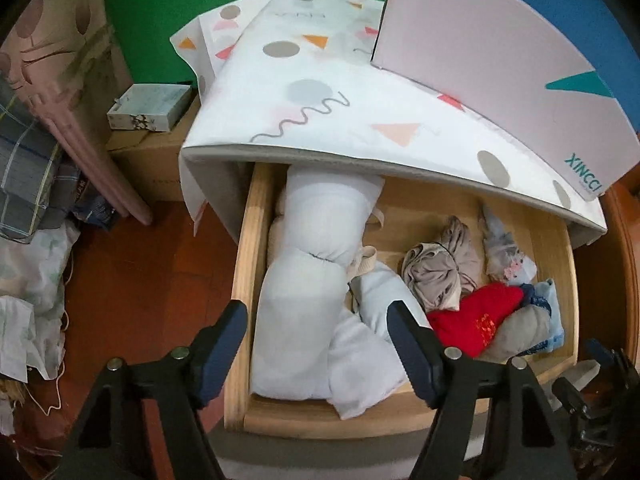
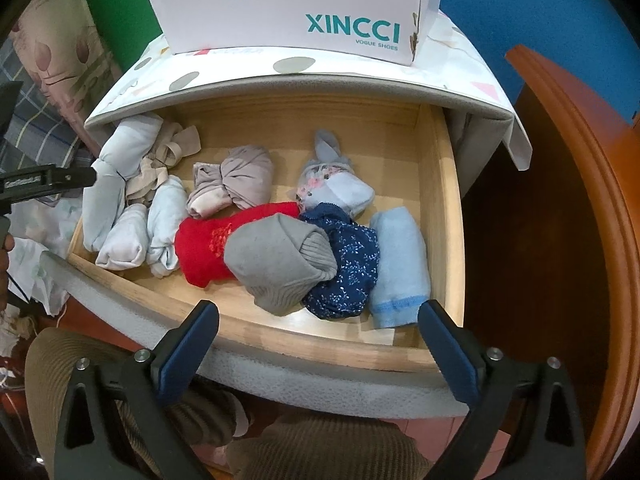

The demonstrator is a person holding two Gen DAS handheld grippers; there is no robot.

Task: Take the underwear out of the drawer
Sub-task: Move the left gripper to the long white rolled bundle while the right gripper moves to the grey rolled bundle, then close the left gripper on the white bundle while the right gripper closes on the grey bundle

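left tool [image 1: 316, 328] agape above white rolls [image 1: 296, 320] | right tool [image 2: 320, 328] agape, rolled underwear [image 2: 280, 264] just ahead in drawer [image 2: 440, 200]

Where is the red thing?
In the open drawer, near the front: the red bundle lies between the white rolls and the grey bundle.

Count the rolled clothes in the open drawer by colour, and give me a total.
White or pale rolls: 4
Taupe bundle: 1
Floral pale-blue bundle: 1
Red roll: 1
Grey roll: 1
Navy floral roll: 1
Light-blue roll: 1
Total: 10
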